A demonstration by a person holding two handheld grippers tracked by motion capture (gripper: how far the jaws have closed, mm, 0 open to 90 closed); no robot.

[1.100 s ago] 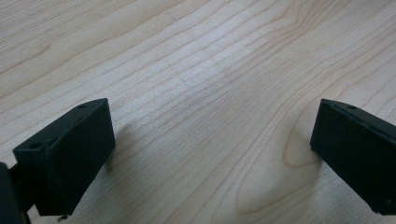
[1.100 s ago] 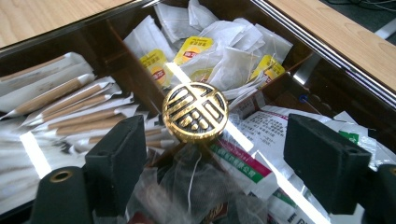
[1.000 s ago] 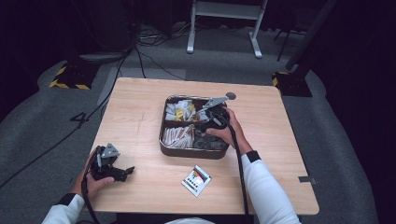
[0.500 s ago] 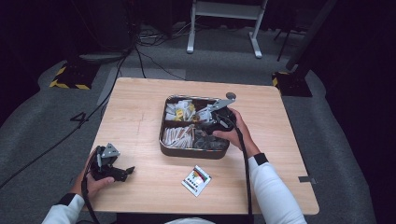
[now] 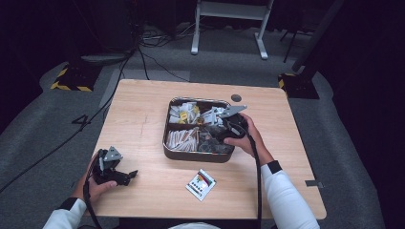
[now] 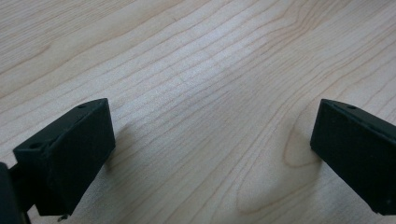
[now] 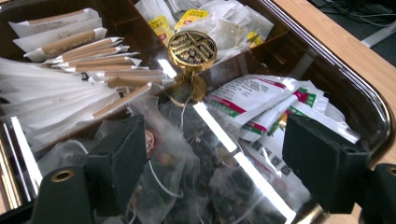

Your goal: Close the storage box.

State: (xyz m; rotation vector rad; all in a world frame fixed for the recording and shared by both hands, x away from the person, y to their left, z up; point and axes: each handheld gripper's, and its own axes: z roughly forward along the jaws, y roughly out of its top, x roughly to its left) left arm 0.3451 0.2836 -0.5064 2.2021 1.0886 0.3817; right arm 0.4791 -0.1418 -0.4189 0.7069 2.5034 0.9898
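Over the last second the right gripper (image 5: pixel 220 135) has been shifted only slightly above the dark, round-cornered metal tray with compartments (image 5: pixel 168 125), its hand drawn a little toward 3 o'clock. Its fingers are seen spread wide in the right gripper view, with nothing between them. From this it is judged that a pick from the tray is being lined up and no item has yet been taken.

The clear mesh tea bags with dark contents (image 7: pixel 187 154) are found directly below the open fingers, in the tray's compartment at 5 o'clock, just beside the green-and-white printed sachets (image 7: pixel 261 107). They look soft, crumpled and overlapping, with thin strings trailing. A gold, patterned round knob (image 7: pixel 192 50) stands at the tray's centre.

The left gripper (image 5: pixel 128 175) is held at 8 o'clock on the pale wooden worktop (image 5: pixel 143 109), unmoved, its fingers parted and empty. A small printed packet (image 5: pixel 201 184) lies at 6 o'clock, apart from the tray.
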